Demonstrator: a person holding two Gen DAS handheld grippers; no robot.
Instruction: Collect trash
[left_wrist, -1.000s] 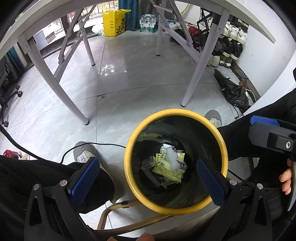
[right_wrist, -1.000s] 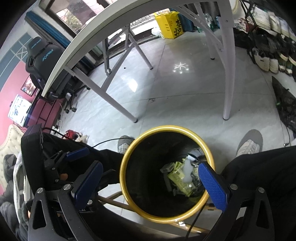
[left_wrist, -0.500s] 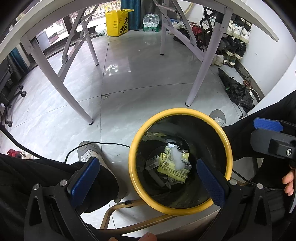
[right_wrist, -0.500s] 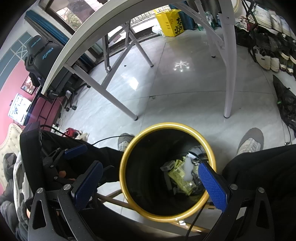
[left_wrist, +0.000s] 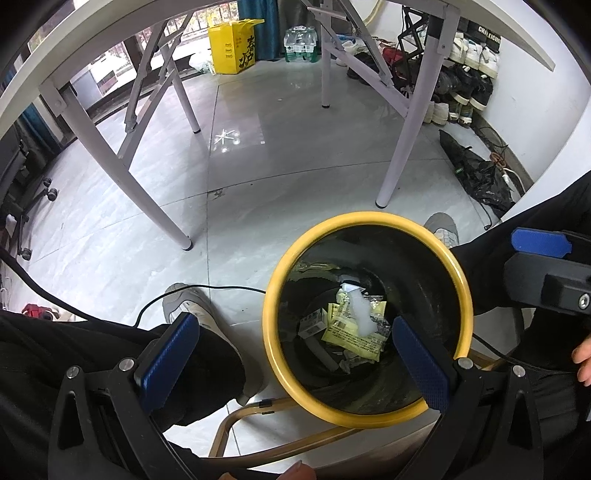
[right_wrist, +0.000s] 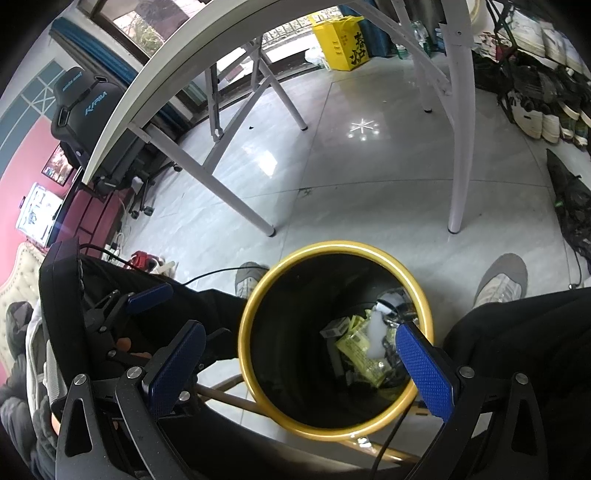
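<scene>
- Left gripper (left_wrist: 295, 354): 2 blue-padded fingers spread wide, nothing between them, held above the floor and bin.
- Right gripper (right_wrist: 306, 363): fingers also wide apart, empty, above the bin mouth.
- Yellow-rimmed bin (left_wrist: 275, 295) stands on the grey tile floor (left_wrist: 258, 155) between the person's 2 shoes, near a white table leg (left_wrist: 397, 147).
- Trash lies at the bin bottom: yellow wrapper (left_wrist: 354, 334), white crumpled piece (left_wrist: 360, 314) on top of it, small carton (left_wrist: 313, 323) just beside.
- In the left view, the trash sits just beside the right finger's pad; well below both grippers.
</scene>
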